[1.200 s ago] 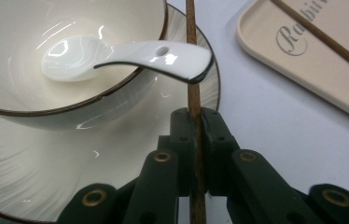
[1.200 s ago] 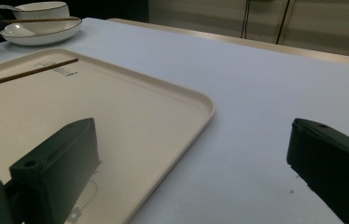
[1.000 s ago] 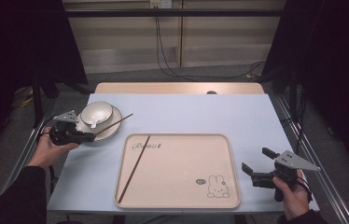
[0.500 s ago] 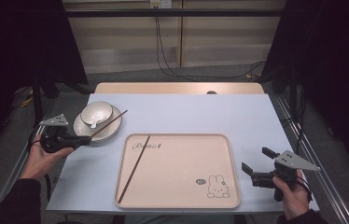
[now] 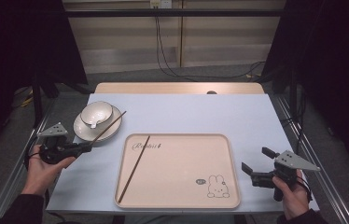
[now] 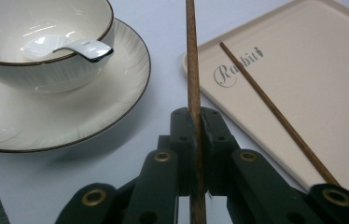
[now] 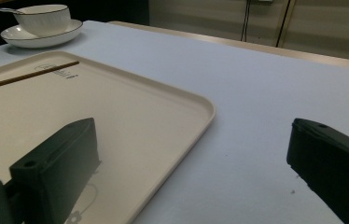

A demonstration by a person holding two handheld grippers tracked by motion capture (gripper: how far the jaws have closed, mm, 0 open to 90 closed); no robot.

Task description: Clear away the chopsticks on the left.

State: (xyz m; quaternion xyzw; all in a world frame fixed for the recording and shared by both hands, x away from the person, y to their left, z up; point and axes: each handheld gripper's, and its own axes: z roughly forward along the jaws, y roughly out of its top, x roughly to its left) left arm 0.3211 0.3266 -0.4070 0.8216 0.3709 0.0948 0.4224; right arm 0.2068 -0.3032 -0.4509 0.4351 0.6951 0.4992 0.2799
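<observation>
My left gripper (image 5: 87, 145) (image 6: 195, 122) is shut on a brown chopstick (image 5: 109, 127) (image 6: 192, 56), which slants up and right across the rim of a white saucer (image 5: 83, 131) (image 6: 70, 130). On the saucer stands a white bowl (image 5: 96, 113) (image 6: 37, 51) with a white spoon (image 6: 67, 45) in it. A second chopstick (image 5: 134, 168) (image 6: 275, 114) lies lengthwise on the left part of a beige tray (image 5: 182, 186) (image 6: 312, 70) (image 7: 130, 121). At the tray's right edge my right gripper (image 5: 255, 164) (image 7: 191, 158) stands open and holds nothing.
The tray carries a rabbit drawing (image 5: 217, 185) near its front right corner. A pale blue table (image 5: 200, 112) extends behind the tray to a wooden strip (image 5: 177, 88) at the far edge. Cables (image 5: 163, 51) hang on the wall beyond.
My left gripper has drawn back toward the table's left front, taking the chopstick with it off the bowl and saucer. The right gripper has stayed still.
</observation>
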